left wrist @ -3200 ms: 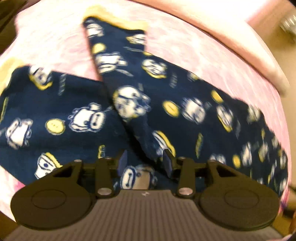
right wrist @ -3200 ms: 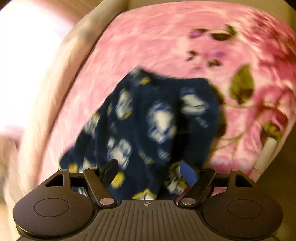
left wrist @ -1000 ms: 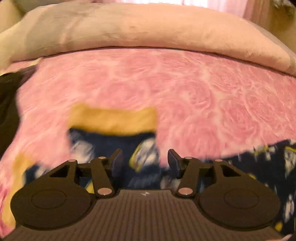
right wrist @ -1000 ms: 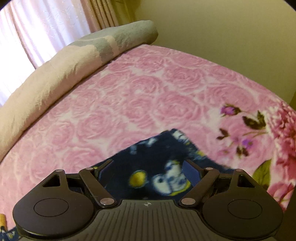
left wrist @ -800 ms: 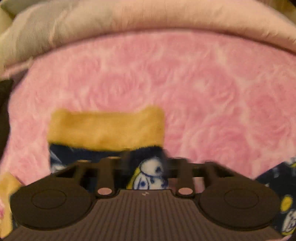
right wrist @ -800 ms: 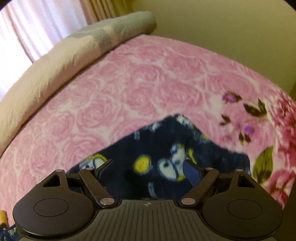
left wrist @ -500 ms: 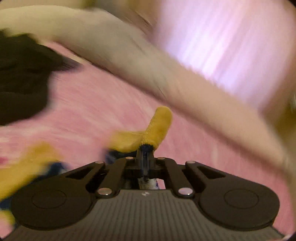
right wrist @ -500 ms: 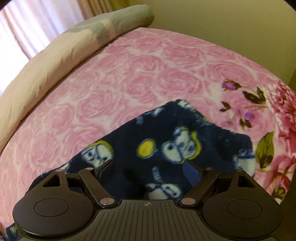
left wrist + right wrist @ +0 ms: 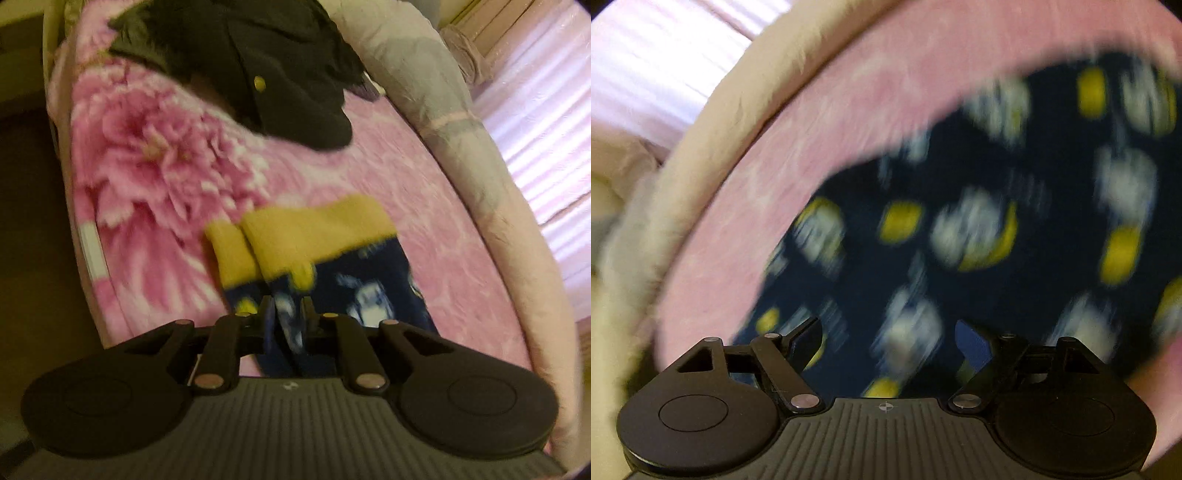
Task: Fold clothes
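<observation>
The navy pants (image 9: pixel 373 280), printed with white cartoon figures and yellow dots, lie on the pink bedspread (image 9: pixel 155 158). Their two yellow cuffs (image 9: pixel 317 229) sit side by side, one overlapping the other, pointing toward a dark garment (image 9: pixel 280 70) heaped farther up the bed. The left gripper (image 9: pixel 287 314) has a fold of the pants leg, just below the cuffs, between its fingers; the jaws stand nearly together and are easing apart, yet the pads seem pressed on the fabric. The right gripper (image 9: pixel 886 339) hangs over another stretch of the pants (image 9: pixel 997 221), jaws spread wide, nothing held. A pale rolled blanket (image 9: pixel 461 147) runs along the bed's far edge by the curtain (image 9: pixel 546 122).
</observation>
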`<state>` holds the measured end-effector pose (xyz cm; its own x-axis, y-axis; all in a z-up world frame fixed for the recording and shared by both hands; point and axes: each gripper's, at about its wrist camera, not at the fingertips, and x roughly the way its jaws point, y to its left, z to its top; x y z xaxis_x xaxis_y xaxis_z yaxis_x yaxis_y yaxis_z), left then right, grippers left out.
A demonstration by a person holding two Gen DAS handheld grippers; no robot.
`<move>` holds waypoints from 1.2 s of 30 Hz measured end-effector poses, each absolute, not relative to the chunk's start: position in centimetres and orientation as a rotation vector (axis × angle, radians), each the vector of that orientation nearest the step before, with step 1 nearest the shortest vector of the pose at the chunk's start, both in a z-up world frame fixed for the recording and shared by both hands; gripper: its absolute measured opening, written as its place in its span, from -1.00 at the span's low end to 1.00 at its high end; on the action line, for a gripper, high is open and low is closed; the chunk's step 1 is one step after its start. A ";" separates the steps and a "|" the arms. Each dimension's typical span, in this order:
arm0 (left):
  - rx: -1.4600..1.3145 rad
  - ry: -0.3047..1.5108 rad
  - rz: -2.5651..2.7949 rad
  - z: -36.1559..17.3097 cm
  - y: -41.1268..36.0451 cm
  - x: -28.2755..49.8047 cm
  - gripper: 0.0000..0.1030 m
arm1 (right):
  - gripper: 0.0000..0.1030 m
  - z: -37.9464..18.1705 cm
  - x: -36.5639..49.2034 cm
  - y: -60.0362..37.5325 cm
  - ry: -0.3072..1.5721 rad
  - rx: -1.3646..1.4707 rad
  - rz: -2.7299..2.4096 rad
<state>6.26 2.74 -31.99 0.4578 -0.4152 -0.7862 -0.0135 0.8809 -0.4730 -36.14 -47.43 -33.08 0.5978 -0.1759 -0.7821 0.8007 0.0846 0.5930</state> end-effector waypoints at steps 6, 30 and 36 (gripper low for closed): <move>-0.427 1.144 -0.337 -32.2 2.6 4.2 -0.82 | 0.13 -36.1 -37.5 -42.9 0.587 1.667 -0.671; -0.614 1.120 -0.294 -35.1 3.6 8.7 -0.33 | -0.33 -38.7 -38.1 -41.7 0.465 1.775 -0.794; -0.565 1.092 -0.337 -36.0 2.4 10.4 -1.00 | -0.34 -38.4 -38.6 -41.2 0.435 1.757 -0.784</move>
